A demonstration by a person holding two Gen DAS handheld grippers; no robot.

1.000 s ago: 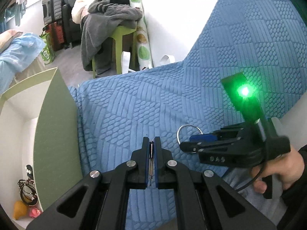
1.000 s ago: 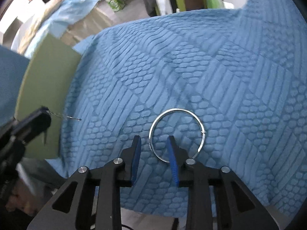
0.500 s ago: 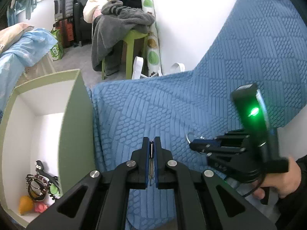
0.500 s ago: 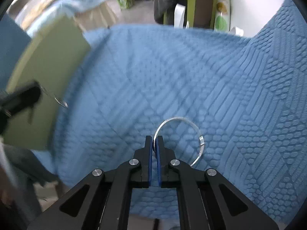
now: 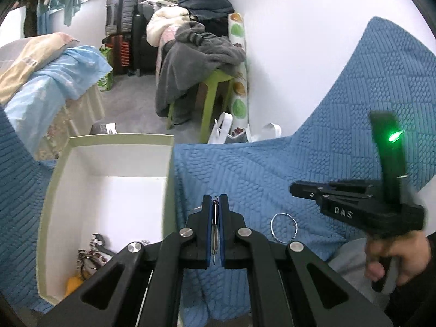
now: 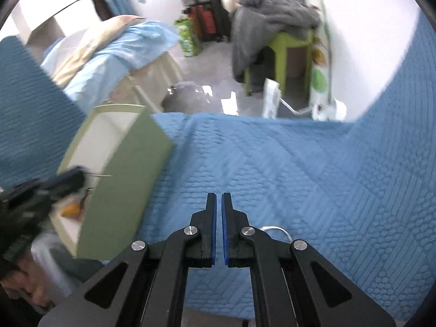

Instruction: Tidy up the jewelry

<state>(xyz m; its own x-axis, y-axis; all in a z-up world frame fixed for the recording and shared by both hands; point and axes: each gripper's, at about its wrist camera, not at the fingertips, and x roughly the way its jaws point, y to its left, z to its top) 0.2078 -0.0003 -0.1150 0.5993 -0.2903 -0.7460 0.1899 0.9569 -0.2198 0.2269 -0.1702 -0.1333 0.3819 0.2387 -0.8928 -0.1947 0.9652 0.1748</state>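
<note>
Left wrist view: my left gripper (image 5: 215, 198) has its jaws clamped on 1 thin metal pin (image 5: 215, 231), which stands upright between the blue pads. I'm hanging over the near right wall of the green box (image 5: 117, 136). Its white inside holds a small heap of jewelry (image 5: 91, 256) in the near corner, with something orange just below the heap. I can't make out the single pieces.

To the right, 1 silver ring (image 5: 283, 228) lies flat on the blue quilt (image 5: 245, 169), near the box but apart from it. My right gripper (image 5: 293, 190) hangs above and to the right of the ring, its tips clear of it. A hand (image 5: 395, 256) is wrapped round its handle, and a green light glows on its top.

In the right wrist view the 2 blue pads stand together with only a sliver of gap and nothing between them. An arc of the ring shows behind the right finger, down on the quilt. At the left edge the other gripper is blurred, and the pin's wire end sticks out in front of the box opening.
</note>
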